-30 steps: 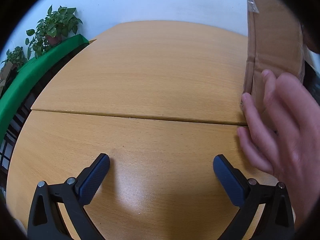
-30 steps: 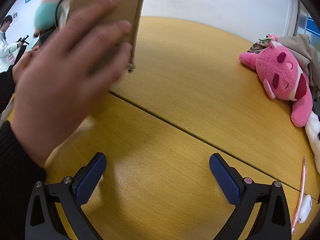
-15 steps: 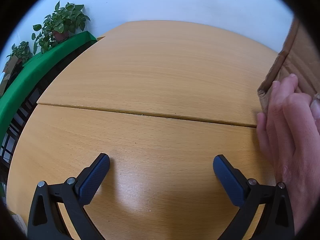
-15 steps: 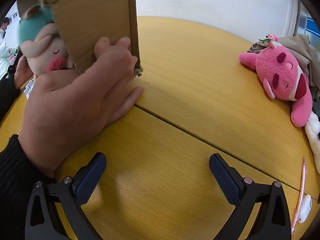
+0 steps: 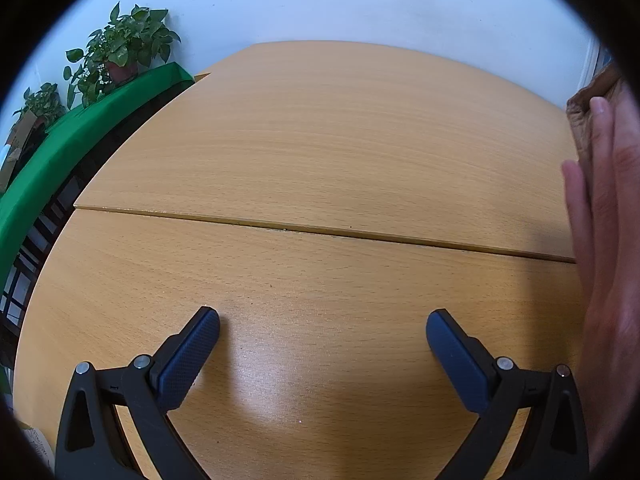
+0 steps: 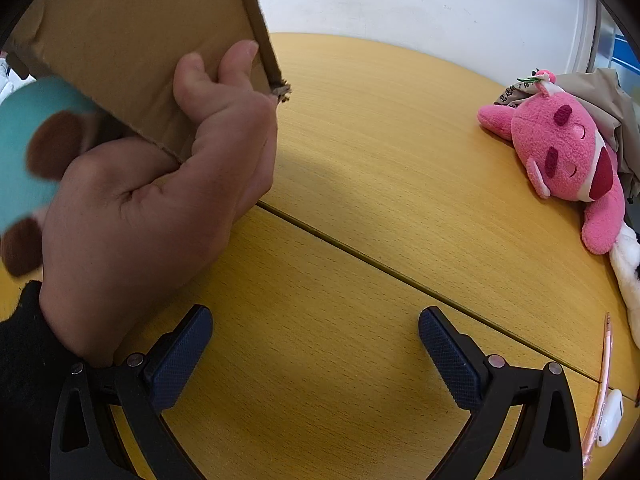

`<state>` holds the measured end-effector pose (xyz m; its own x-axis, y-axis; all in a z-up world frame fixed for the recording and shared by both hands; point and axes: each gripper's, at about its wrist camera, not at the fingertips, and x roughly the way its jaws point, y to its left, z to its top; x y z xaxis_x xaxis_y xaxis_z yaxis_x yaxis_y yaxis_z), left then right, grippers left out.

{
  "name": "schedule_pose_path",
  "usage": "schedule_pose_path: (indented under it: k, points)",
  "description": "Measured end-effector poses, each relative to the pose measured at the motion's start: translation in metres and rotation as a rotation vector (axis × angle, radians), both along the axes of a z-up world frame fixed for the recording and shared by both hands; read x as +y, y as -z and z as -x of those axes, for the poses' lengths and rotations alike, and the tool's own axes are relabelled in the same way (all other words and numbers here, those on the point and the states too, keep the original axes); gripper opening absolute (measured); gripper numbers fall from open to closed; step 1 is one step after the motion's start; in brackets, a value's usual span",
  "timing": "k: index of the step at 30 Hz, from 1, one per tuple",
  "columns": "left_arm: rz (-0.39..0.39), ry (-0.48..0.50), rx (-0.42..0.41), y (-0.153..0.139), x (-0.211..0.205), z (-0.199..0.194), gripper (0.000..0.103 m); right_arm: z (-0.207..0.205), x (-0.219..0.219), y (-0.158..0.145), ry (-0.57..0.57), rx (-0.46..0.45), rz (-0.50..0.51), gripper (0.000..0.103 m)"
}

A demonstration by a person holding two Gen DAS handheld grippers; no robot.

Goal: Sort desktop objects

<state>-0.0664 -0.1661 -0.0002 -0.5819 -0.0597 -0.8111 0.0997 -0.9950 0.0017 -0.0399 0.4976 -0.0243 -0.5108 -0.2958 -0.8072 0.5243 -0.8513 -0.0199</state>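
Note:
A bare hand (image 6: pixel 152 216) holds a tilted cardboard box (image 6: pixel 132 40) above the wooden table (image 6: pixel 380 168) at the left of the right wrist view. A teal and brown plush toy (image 6: pixel 28 152) shows blurred under the box's open edge. A pink plush toy (image 6: pixel 568 160) lies at the table's right side. My right gripper (image 6: pixel 316 340) is open and empty, low over the table. My left gripper (image 5: pixel 322 340) is open and empty over bare table; the hand (image 5: pixel 604 240) and a box corner (image 5: pixel 580 120) show at its right edge.
A pink pen (image 6: pixel 600 392) and a small white device (image 6: pixel 610 416) lie at the right front edge. A beige cloth (image 6: pixel 600 92) lies behind the pink toy. Potted plants (image 5: pixel 124 52) stand on a green ledge (image 5: pixel 60 160) left of the table.
The hand has tipped the cardboard box up and over toward the left of the right wrist view, and the teal plush toy shows beneath it. In the left wrist view the box slid out to the right edge.

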Motion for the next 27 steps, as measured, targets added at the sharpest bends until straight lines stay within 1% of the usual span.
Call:
schedule_pose_path:
  k: [27]
  points:
    - [0.0, 0.0, -0.001, 0.0, 0.0008, -0.0004, 0.103, 0.0029, 0.0032, -0.0022, 0.008, 0.001, 0.0, 0.103]
